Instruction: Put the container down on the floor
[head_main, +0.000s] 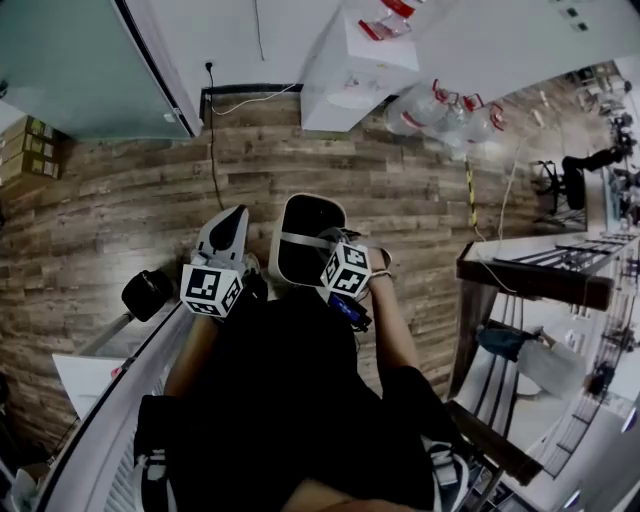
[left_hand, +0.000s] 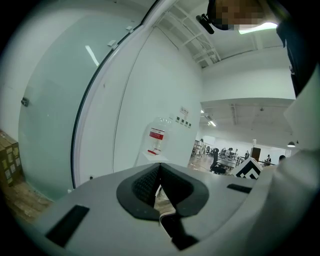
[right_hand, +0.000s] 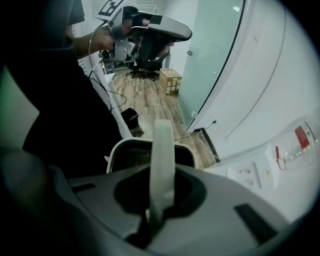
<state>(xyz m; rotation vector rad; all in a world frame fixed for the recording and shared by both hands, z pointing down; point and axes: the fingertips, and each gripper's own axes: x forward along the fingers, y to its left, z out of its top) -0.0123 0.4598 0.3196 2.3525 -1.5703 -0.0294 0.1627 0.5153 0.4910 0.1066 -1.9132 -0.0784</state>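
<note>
Wood-plank floor (head_main: 120, 210) by the white wall was the landing spot. Right gripper (right_hand: 161, 200) was clamped on the thin handle (right_hand: 163, 145) of the white container (head_main: 312, 200), which looked to be hanging above the planks. Left gripper (left_hand: 159, 176) was pinched together, empty. Lowered too fast, the container could've swung and tipped, or the handle slid out.

Head view is aimed steeply down over the wood floor (head_main: 120, 210). Both gripper views are pointed low toward the water dispenser (head_main: 355, 75), which is shared by all three.
</note>
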